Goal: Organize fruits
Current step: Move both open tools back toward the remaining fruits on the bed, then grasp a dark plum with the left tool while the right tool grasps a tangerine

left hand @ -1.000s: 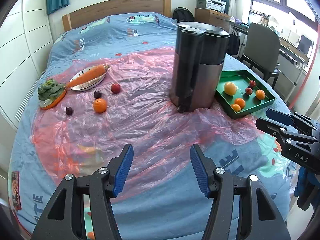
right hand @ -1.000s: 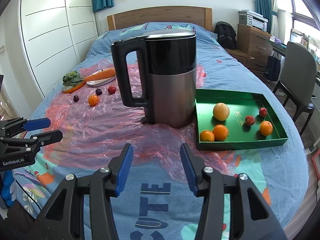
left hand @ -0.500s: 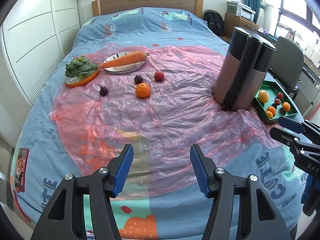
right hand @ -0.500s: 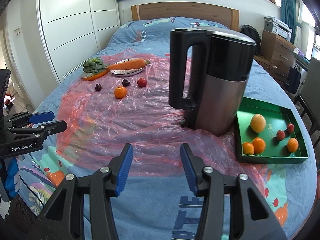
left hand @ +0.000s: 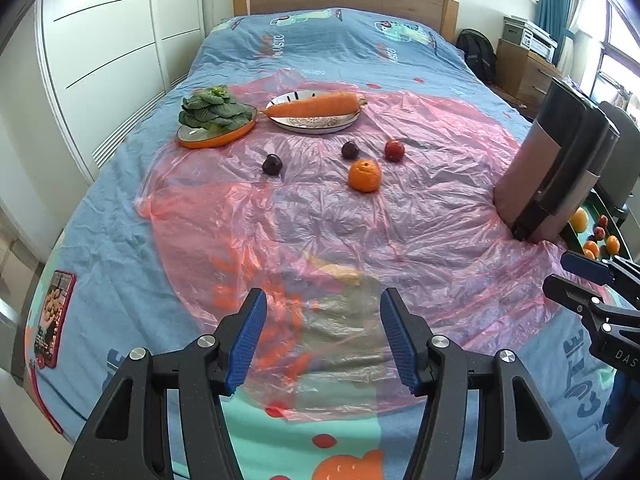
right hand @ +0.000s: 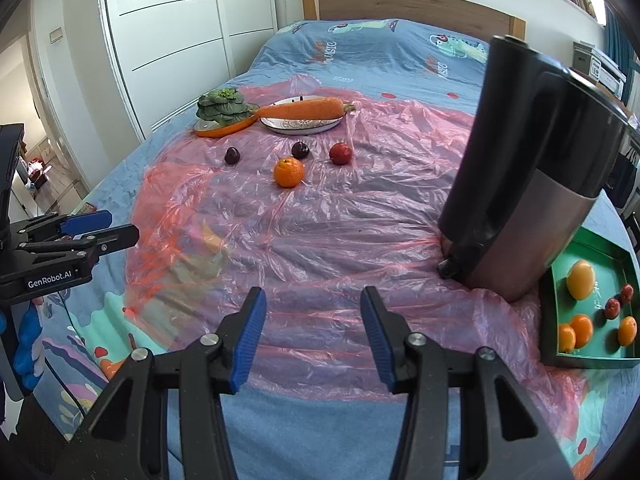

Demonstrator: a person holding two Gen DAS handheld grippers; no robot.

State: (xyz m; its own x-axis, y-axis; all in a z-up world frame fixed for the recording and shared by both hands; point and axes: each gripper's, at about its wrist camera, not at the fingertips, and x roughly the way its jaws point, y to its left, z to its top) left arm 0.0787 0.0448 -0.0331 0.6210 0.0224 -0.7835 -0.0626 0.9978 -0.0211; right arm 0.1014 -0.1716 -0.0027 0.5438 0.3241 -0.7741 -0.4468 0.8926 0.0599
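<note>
Both grippers, left (left hand: 320,336) and right (right hand: 312,332), empty with jaws parted. Loose orange (left hand: 364,176) lies well ahead; tray (right hand: 592,356) right of the right gripper. Approach the orange from above, jaws straddling it.

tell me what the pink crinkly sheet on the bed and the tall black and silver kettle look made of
Pink crinkly sheet: thin, see-through plastic film, glossy; it wrinkles finely and the bedspread print shows through.
Tall black and silver kettle: lower body looks like brushed metal with a dull sheen; top and handle look like shiny black plastic, though coated metal is possible.
</note>
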